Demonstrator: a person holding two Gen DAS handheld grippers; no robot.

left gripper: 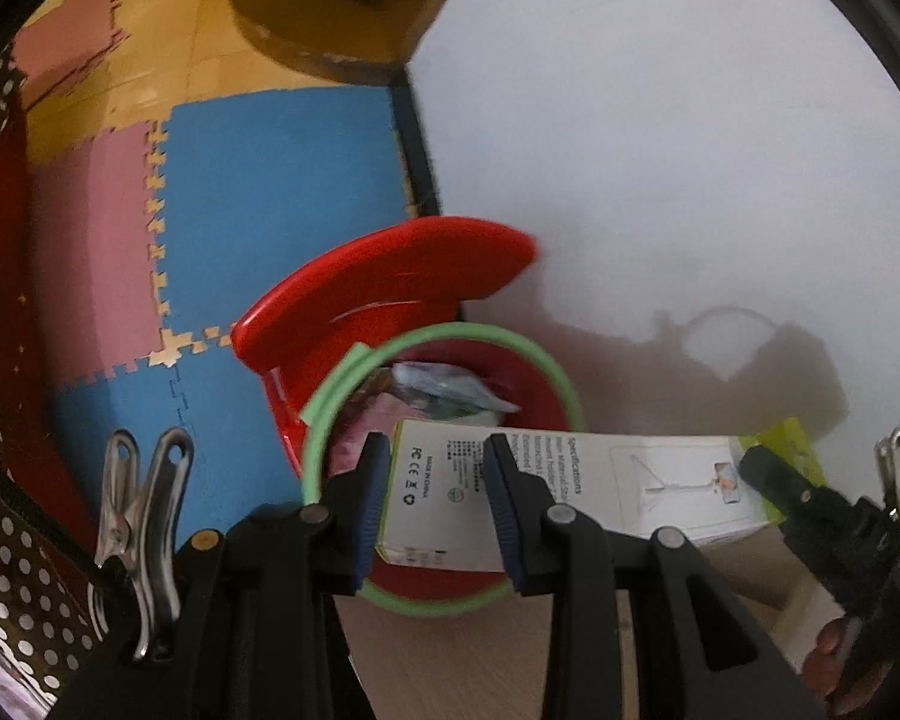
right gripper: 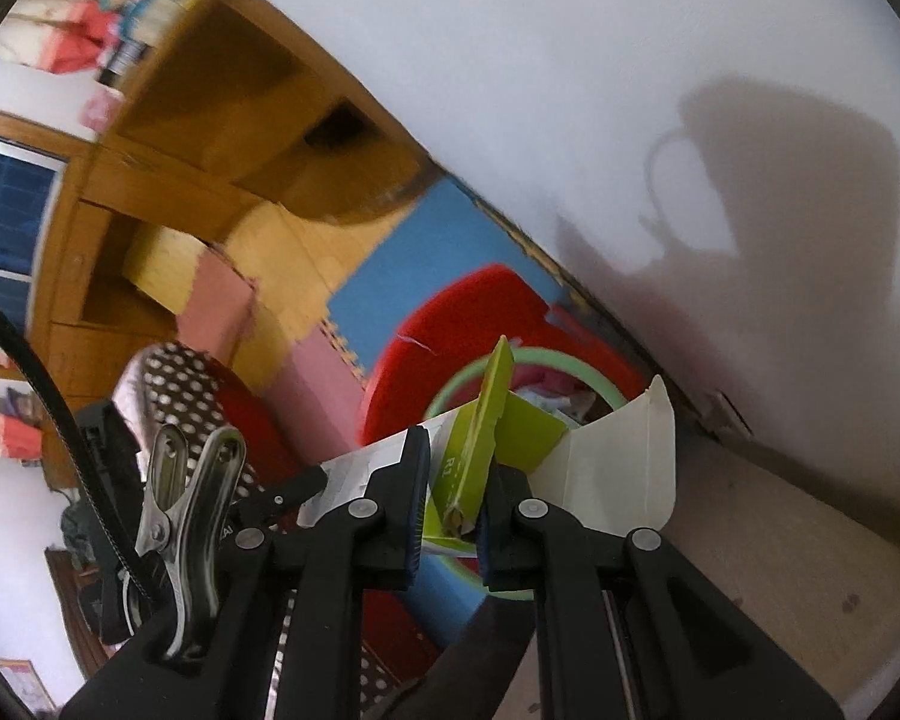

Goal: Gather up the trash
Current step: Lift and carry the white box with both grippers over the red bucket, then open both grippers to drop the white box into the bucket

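A long white printed box (left gripper: 630,480) with a lime-green end hangs level above a red trash bin (left gripper: 282,420). The bin has a green rim (left gripper: 324,414), and its red lid (left gripper: 390,276) stands open. My left gripper (left gripper: 438,492) is shut on the box's left end. The right gripper (left gripper: 774,480) holds the far green end. In the right wrist view my right gripper (right gripper: 456,510) is shut on the green flap (right gripper: 480,414), with a white flap (right gripper: 624,468) sticking out beside it. Crumpled wrappers (left gripper: 444,390) lie inside the bin (right gripper: 468,324).
Blue (left gripper: 282,180) and pink (left gripper: 90,240) foam mats cover the floor to the left of the bin. A white wall (left gripper: 660,150) stands behind it. A polka-dot fabric (left gripper: 6,570) lies at the far left, wooden furniture (right gripper: 210,120) further back, and a pale wooden surface (right gripper: 780,540) nearby.
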